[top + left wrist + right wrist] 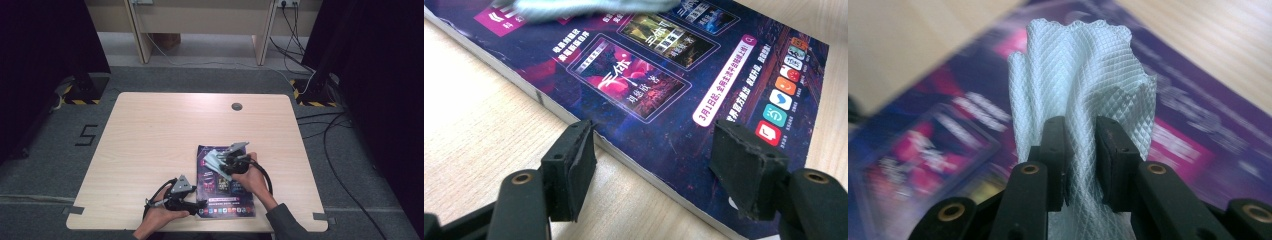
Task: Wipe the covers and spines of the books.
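A purple book (235, 202) with colourful cover pictures lies flat near the table's front edge. My right gripper (222, 162) is over its far left part, shut on a pale blue-white mesh cloth (212, 159) that rests on the cover. In the right gripper view the cloth (1083, 70) fans up from between the pads of the right gripper (1080, 150), with the book (1198, 135) blurred behind. My left gripper (654, 155) sits at the book's (659, 80) near left corner with its jaws apart: one pad against the side edge, the other over the cover. The cloth (589, 7) shows at the top.
The light wooden table (160, 135) has a round cable hole (236, 106) at the back middle. Black stands (82, 87) and loose cables (320, 125) lie on the grey floor around it. A wooden desk frame (200, 20) stands beyond.
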### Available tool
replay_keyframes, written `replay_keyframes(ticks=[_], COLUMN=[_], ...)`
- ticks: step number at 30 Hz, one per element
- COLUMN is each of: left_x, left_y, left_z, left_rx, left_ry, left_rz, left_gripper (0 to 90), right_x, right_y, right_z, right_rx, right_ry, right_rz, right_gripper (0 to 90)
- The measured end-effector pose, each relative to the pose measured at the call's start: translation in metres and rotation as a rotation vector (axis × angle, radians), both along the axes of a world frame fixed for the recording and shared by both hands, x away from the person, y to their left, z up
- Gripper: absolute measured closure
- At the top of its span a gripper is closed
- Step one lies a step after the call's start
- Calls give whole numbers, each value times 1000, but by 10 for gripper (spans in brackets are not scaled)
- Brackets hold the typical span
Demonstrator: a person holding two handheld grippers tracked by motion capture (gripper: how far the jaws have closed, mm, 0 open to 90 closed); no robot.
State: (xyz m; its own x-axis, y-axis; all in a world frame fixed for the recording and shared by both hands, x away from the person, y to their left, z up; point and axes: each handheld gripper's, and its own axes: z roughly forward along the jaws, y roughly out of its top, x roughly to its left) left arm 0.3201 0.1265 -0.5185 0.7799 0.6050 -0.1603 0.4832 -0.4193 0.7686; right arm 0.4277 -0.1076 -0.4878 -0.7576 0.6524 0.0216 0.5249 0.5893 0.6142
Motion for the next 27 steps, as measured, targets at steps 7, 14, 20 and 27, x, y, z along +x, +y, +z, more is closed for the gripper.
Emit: replay_keyframes(ticks=[7,14,20,27], left_x=[0,0,1,0], left_y=[0,0,0,0], left_z=[0,0,0,0], left_rx=[-1,-2,-2,0], left_ry=[0,-1,-3,-3], left_rz=[-2,-4,-5,-2], left_gripper=[336,335,330,326], right_x=[19,20,10,-8], right_y=[-58,-69,-44,7], right_z=[1,1,0,-2], right_rx=[1,-12,-8,5], right_ry=[-3,-18,-19,-23], right_rz=[-172,-193,-112,22], right_gripper=[754,762,763,763])
